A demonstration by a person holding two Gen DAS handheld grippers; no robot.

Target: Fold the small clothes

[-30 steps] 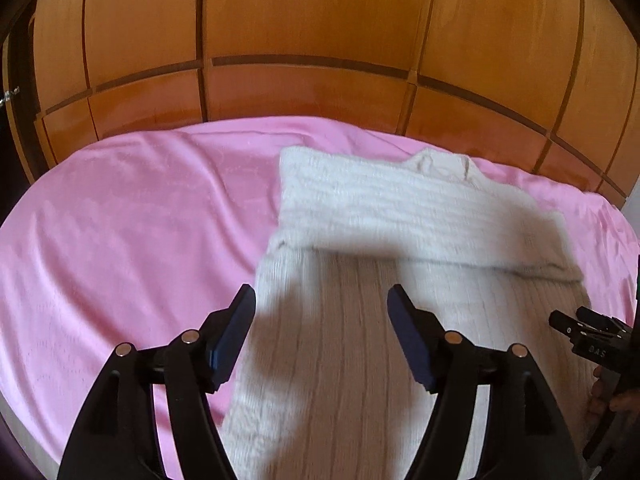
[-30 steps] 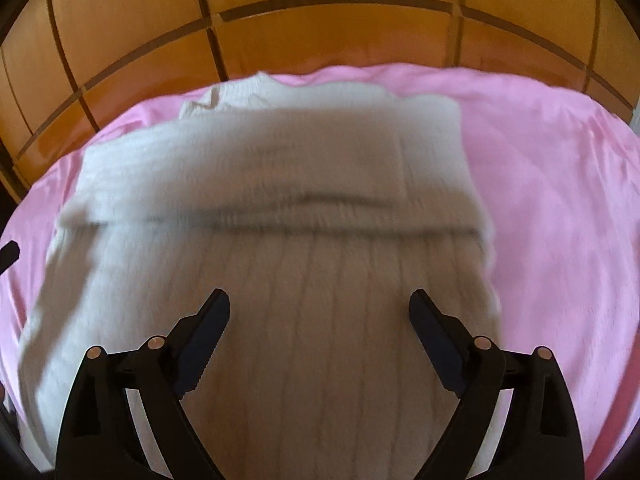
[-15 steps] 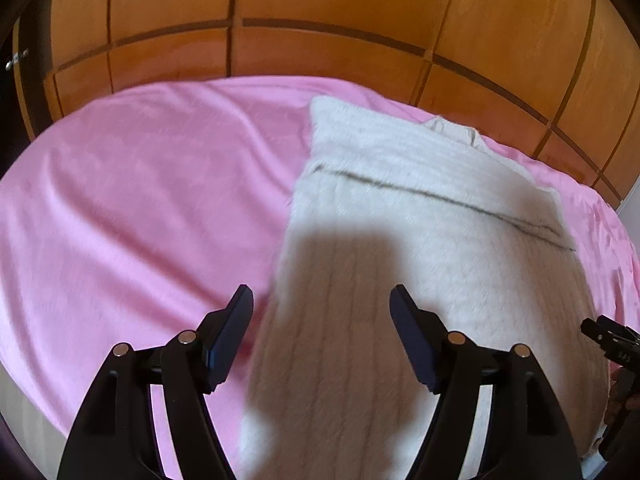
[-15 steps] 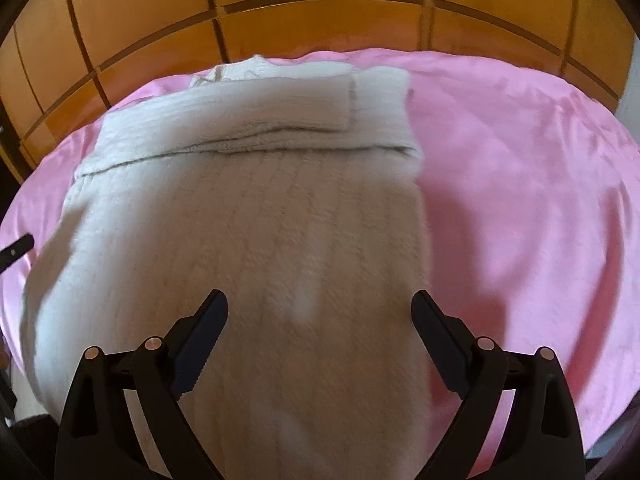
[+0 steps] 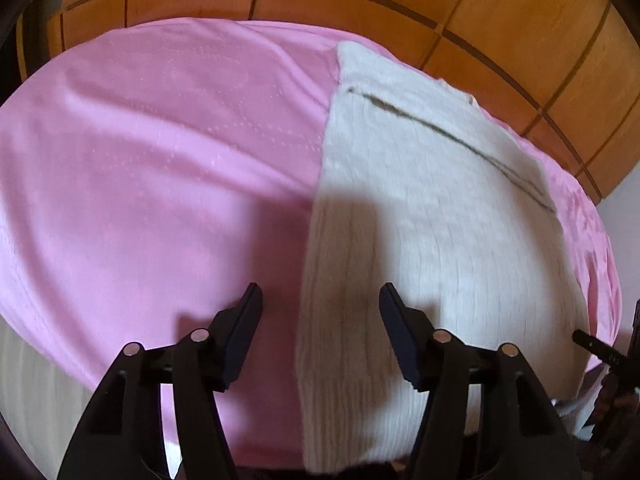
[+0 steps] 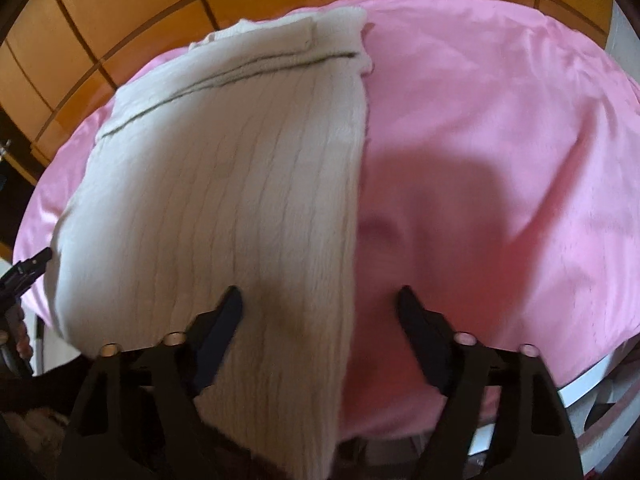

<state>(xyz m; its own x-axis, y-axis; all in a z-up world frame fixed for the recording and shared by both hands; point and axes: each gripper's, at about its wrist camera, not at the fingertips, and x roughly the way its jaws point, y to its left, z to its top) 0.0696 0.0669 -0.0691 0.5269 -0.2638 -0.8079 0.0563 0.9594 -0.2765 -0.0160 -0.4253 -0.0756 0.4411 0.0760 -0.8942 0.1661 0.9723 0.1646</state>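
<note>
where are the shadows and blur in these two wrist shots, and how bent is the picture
Left wrist view: a dark shadow falls across the cream sweater and pink sheet ahead of the left tongs; the knit is smeared by motion. Right wrist view: a broad shadow lies on the sheet beside the sweater's edge, near cloth is blurred. Both: fisheye bows the wooden panelling.

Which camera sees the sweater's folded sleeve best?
The right wrist view: the sleeve lies sharp across the top of the sweater, its edges clear. The left wrist view shows only a blurry dark fold line.
</note>
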